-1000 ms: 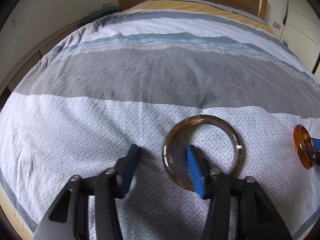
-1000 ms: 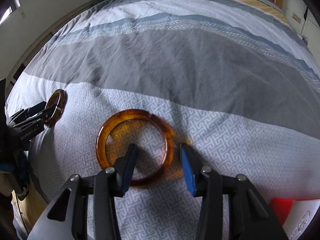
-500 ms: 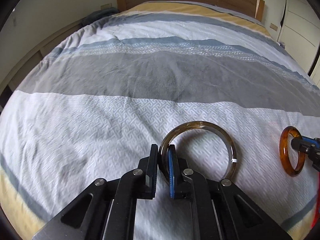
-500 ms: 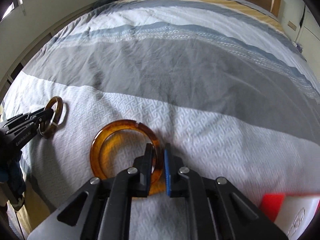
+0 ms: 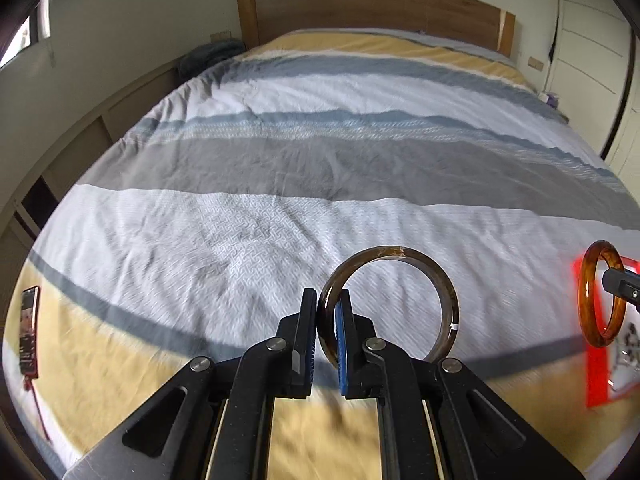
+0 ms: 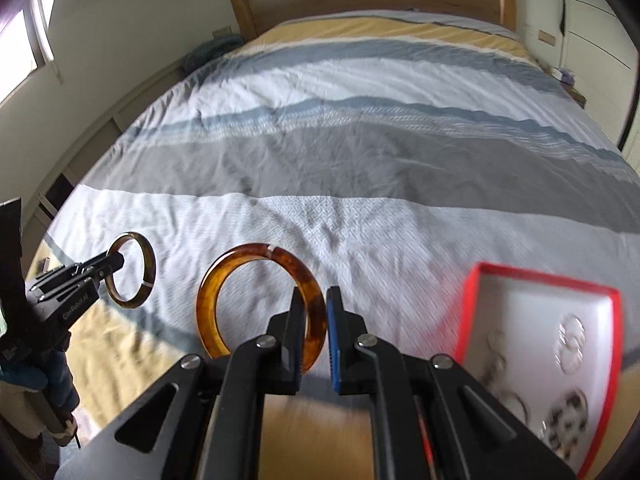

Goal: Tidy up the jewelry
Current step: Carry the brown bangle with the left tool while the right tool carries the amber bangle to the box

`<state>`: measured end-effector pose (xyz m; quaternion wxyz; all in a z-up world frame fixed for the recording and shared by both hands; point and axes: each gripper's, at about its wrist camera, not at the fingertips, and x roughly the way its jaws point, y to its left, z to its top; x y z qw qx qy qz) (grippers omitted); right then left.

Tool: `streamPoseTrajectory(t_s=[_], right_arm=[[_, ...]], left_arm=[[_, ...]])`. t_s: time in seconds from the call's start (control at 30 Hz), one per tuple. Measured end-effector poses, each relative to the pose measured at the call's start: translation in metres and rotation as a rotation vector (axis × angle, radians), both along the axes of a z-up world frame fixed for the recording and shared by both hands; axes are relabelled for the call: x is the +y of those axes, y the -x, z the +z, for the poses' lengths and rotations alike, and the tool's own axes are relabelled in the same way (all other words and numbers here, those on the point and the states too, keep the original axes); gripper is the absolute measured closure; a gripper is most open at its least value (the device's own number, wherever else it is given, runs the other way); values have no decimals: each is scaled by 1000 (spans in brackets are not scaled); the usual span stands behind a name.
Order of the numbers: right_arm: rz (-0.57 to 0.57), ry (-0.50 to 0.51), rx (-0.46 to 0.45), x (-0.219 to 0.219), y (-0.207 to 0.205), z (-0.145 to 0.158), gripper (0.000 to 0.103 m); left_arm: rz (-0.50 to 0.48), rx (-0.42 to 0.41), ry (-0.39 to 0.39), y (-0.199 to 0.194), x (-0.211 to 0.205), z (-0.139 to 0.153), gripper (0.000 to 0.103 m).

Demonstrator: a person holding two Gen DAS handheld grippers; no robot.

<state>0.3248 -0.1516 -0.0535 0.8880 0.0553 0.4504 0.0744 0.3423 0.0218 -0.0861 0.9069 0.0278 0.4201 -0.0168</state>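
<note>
— Left claw?
— Clamped on dark bangle, held above striped bed.
— Right claw?
— Pinching amber bangle, also off the bed, just left of red-rimmed box.

- White lettering "GenRobot.AI" runs along the black body of the left gripper, seen near the left edge of the right wrist view
- Nothing else can be read; other markings are blurred

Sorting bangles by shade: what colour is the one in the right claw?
Mottled amber bangle, tortoiseshell-like; clearest in the right wrist view.
</note>
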Motion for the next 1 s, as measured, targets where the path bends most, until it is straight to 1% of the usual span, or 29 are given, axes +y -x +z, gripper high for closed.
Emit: streamPoseTrajectory(t_s=[0.17,0.37,0.53,0.63,0.77,0.87,1.0], right_arm=[[-49,-9,-54,-23,47,33,94],[-139,-11,-109,-76,102,66,94],[-203,-12,-126,-117,136,77,94],[-225,1,-118,-141,150,75,94],[-244,14,-105,-169,159,68,94],[-261,17,-91,-190,162,57,94],[-273,13,-57,-210,158,34,94]], left_arm=[[-38,-35,15,41,-23,26,94],[-110,-68,42,79,-70,51,94],[-190,-81,60,98,-125,64,94],[-237,-72,62,103,-162,61,94],[-295,-38,49,106,-205,45,94],[-334,-1,34,106,-235,26,94],[-378,54,2,105,-268,-3,94]])
